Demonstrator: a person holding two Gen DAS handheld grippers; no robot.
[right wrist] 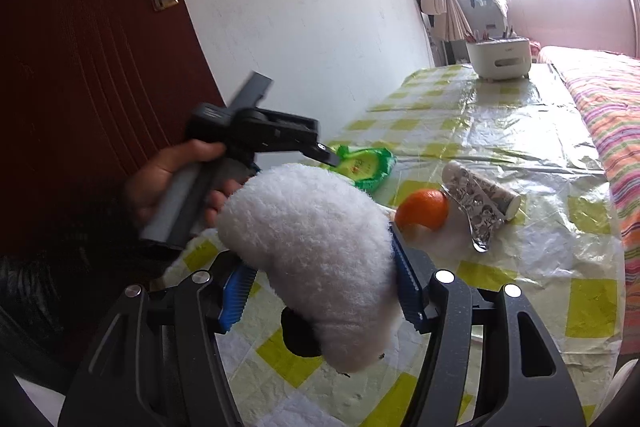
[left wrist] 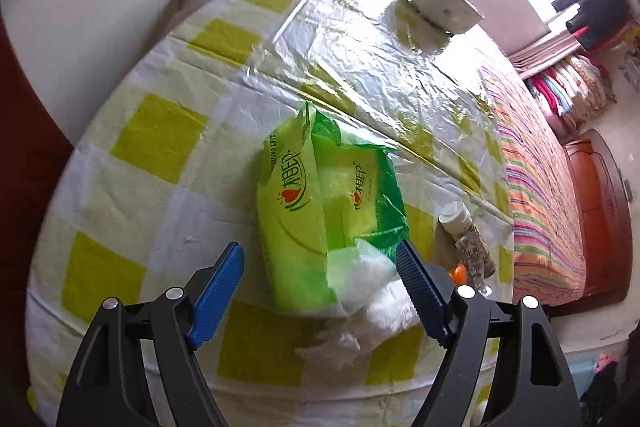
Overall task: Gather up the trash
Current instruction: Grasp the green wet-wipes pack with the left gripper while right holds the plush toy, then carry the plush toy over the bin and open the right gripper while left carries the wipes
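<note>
A green tissue pack [left wrist: 316, 215] lies on the checked table [left wrist: 160, 147], with crumpled white tissue [left wrist: 372, 299] spilling from its near end. My left gripper [left wrist: 320, 291] is open, its blue fingers either side of the pack's near end, above the table. My right gripper [right wrist: 320, 287] is shut on a white fluffy toy [right wrist: 316, 251] with a black part underneath, held above the table's near edge. The green pack [right wrist: 364, 163] also shows in the right wrist view, partly behind the left gripper body [right wrist: 256, 131] and the hand holding it.
An orange [right wrist: 424, 213] and a patterned bottle lying on its side [right wrist: 480, 199] sit mid-table; the bottle [left wrist: 468, 239] shows right of the pack too. A white holder with utensils [right wrist: 498, 59] stands at the far end. A bed with striped cover [right wrist: 616, 115] borders the right; a brown door [right wrist: 80, 67] is left.
</note>
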